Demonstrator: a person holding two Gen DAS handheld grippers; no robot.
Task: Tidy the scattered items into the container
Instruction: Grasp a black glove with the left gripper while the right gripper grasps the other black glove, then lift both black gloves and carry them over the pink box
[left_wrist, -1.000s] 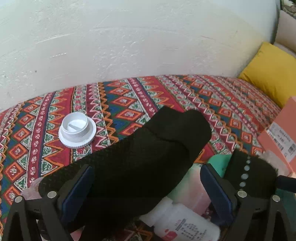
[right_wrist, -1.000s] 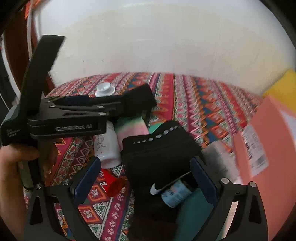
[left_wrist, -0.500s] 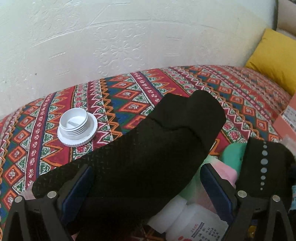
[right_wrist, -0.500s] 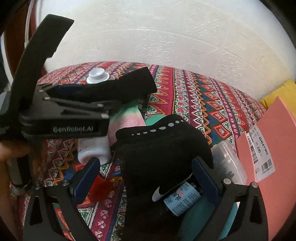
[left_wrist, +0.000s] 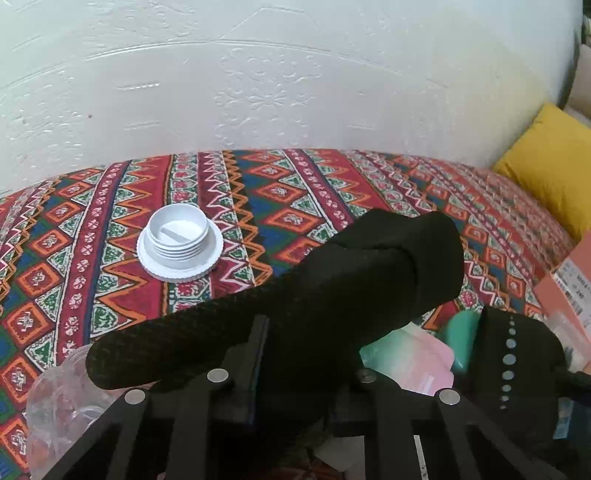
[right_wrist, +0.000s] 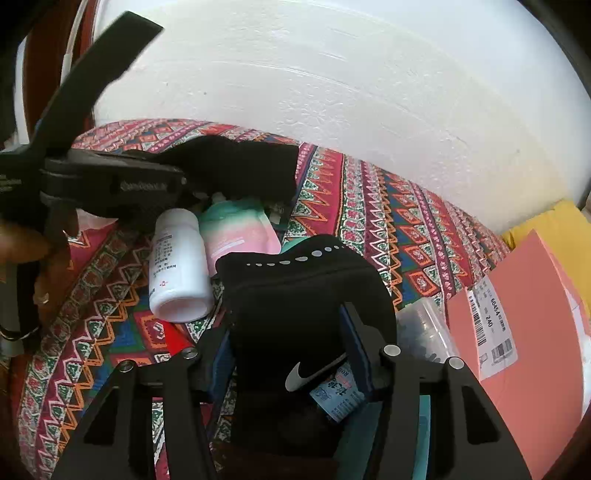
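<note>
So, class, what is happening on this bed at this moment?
A person holds two grippers over clutter on a patterned bedspread. The left gripper has shut on a black sock. The right gripper is closing around a second black sock. A pink box stands nearby.

Soft daylight is filling both pictures, and the white wall (left_wrist: 295, 74) is looking very bright. In the right wrist view its top is glaring almost pure white. Both pictures are bending at the edges, and dark corners are showing there. The black socks (left_wrist: 332, 295) are hiding their details in shadow.
</note>
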